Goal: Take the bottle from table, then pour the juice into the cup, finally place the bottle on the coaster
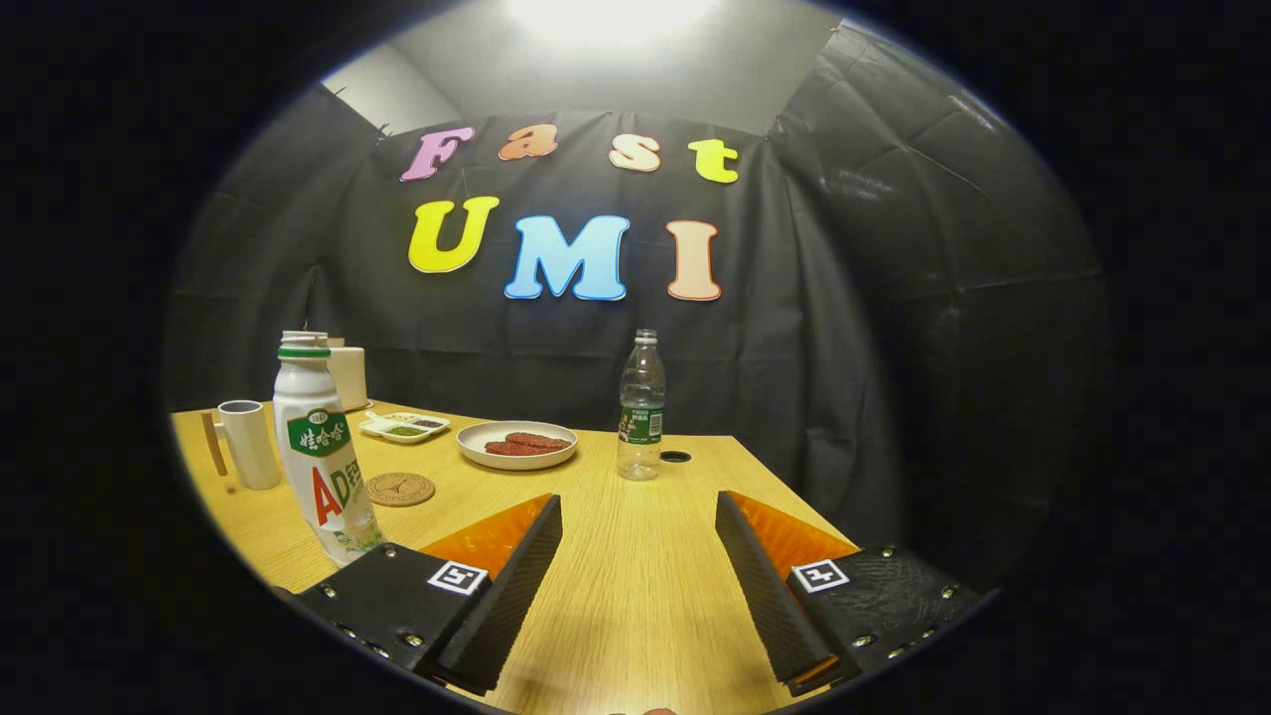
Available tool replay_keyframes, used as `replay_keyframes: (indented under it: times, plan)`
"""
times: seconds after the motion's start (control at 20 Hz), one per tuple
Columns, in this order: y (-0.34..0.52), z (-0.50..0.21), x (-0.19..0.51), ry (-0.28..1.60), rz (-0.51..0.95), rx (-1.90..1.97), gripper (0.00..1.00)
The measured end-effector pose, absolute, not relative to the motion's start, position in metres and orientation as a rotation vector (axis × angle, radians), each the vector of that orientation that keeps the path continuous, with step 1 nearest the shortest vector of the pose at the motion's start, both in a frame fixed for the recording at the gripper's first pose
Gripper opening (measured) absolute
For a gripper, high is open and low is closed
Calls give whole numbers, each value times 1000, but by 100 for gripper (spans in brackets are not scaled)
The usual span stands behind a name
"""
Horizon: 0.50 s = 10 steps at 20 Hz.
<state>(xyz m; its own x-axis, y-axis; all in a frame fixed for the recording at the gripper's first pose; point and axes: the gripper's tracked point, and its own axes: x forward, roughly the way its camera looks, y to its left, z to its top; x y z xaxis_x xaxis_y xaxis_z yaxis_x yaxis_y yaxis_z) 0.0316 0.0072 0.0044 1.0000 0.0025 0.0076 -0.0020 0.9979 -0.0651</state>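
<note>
While the gripper point(635, 586) hangs wide open over the counter point(635, 556) holding nothing, the white juice bottle point(323, 452) stands upright just outside its left finger, off the gap, with the coaster point(400, 489) and cup point(246, 442) beyond it.

1. Bottle point(320, 452): a white plastic juice bottle with a green cap and a green and red label, standing upright at the left of the frame, on the wooden table.
2. Cup point(246, 443): a pale mug with a handle on its left side, upright, at the far left, behind the bottle.
3. Coaster point(400, 489): a round brown disc lying flat, just right of the bottle, left of centre.
</note>
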Motion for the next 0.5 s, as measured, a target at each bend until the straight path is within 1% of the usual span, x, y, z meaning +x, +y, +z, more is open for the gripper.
replay_keyframes:
  times: [0.5]
  plan:
    - [22, 35, 60, -112, 15, -153, 95]
